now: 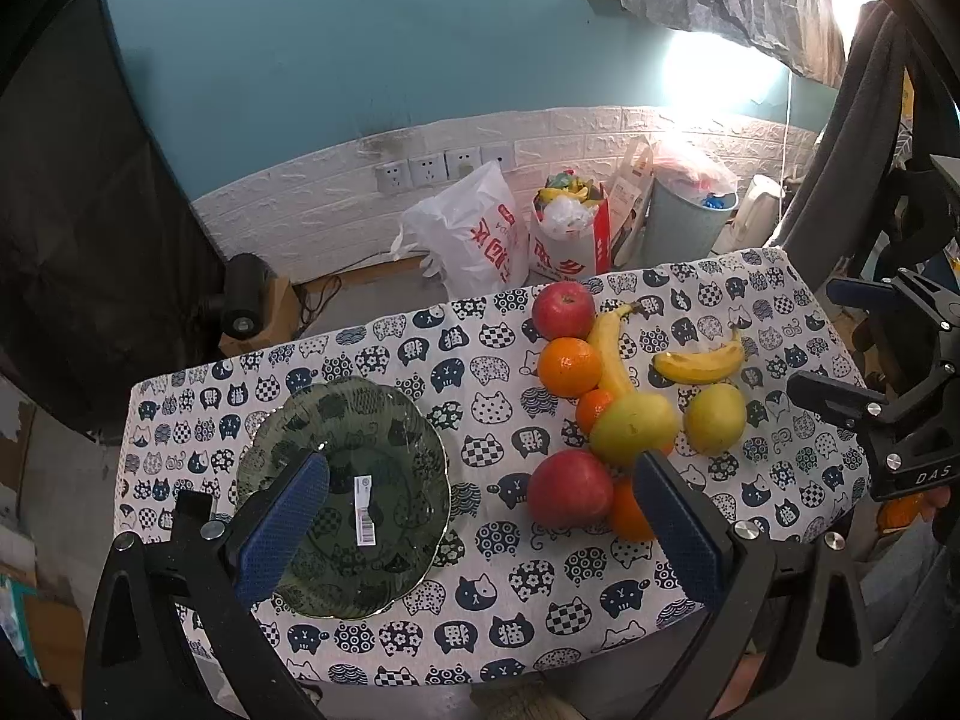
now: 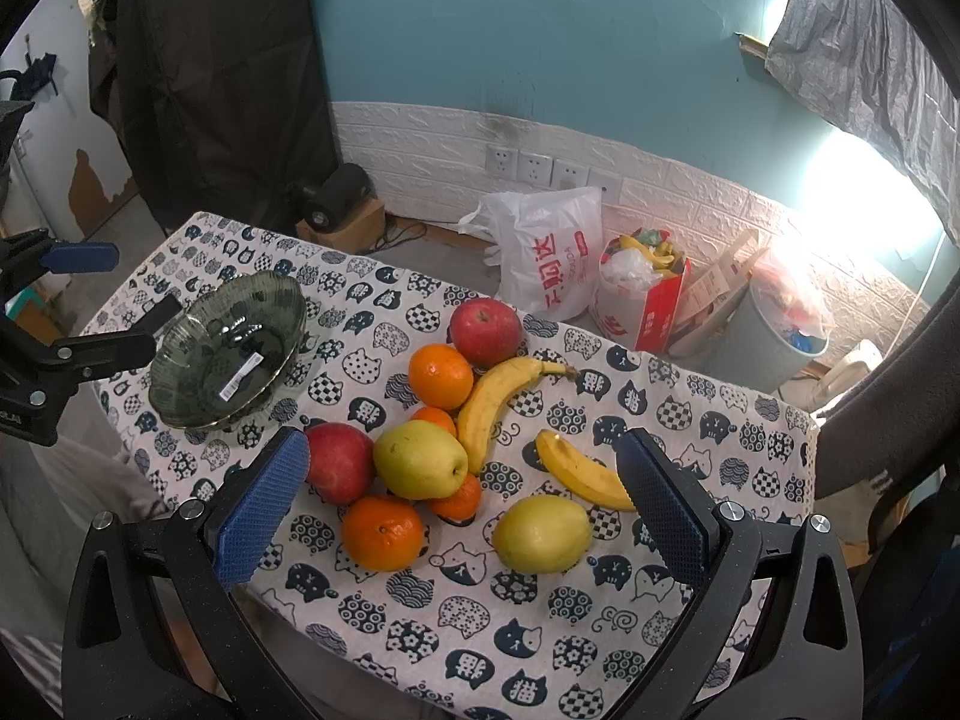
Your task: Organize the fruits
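Tongs on both sides are wide open and hold nothing: the left tongs point(image 1: 480, 528) hang over the green glass bowl point(image 1: 384, 420), and the right tongs point(image 2: 465, 504) hang over the fruit pile point(image 2: 444, 438) on the tabletop point(image 2: 480, 648). I think the right tongs are nearer to the fruit, and the bowl sits empty off to their left. One small orange point(image 2: 462, 498) is partly hidden under a pear point(image 2: 420, 459).
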{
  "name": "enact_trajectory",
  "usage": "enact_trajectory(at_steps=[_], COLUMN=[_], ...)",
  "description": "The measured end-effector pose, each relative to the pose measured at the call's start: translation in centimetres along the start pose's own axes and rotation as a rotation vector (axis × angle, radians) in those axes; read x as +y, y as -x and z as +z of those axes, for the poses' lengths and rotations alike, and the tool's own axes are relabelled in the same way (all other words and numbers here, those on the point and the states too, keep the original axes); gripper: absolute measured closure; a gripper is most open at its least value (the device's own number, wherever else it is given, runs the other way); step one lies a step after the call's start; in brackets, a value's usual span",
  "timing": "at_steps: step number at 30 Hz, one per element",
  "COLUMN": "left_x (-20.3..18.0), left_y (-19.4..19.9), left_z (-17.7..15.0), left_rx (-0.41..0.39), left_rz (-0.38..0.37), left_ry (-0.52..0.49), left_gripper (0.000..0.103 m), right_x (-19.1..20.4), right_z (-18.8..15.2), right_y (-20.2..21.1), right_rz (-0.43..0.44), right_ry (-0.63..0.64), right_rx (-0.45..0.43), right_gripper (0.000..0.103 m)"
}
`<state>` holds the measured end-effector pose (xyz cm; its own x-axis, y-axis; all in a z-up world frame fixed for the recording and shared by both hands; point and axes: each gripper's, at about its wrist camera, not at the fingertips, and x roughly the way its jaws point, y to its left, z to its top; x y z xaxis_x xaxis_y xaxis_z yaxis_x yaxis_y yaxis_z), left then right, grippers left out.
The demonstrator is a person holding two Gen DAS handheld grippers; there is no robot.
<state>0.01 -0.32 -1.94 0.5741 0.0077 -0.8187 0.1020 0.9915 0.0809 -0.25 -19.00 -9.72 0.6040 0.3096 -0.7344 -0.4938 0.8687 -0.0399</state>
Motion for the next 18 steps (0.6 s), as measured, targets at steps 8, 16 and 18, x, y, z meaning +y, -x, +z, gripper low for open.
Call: enact_trajectory(at_steps=[8,16,18], left_x=[0.0,0.6,0.6], left_y=[-0.1,-1.9,-2.2], left_z=[0.0,0.4,0.4], left_rx=[0.001,0.054,0.064], left_rz=[0.004,-0.014,-0.019], left_ry=[-0.001,0.019,0.024], left_gripper=[0.001,0.001,0.001], right_x=[-0.1,-1.2,-1.3], right_z=[0.0,0.0,0.1], right_y=[0.0,-0.2,-0.2], right_rz=[-0.005,-0.018,-0.021], right_ry=[-0.002,-0.033,-0.034], right_rx=[-0.002,0.015,0.017], right_gripper=[0.003,0.003,0.003])
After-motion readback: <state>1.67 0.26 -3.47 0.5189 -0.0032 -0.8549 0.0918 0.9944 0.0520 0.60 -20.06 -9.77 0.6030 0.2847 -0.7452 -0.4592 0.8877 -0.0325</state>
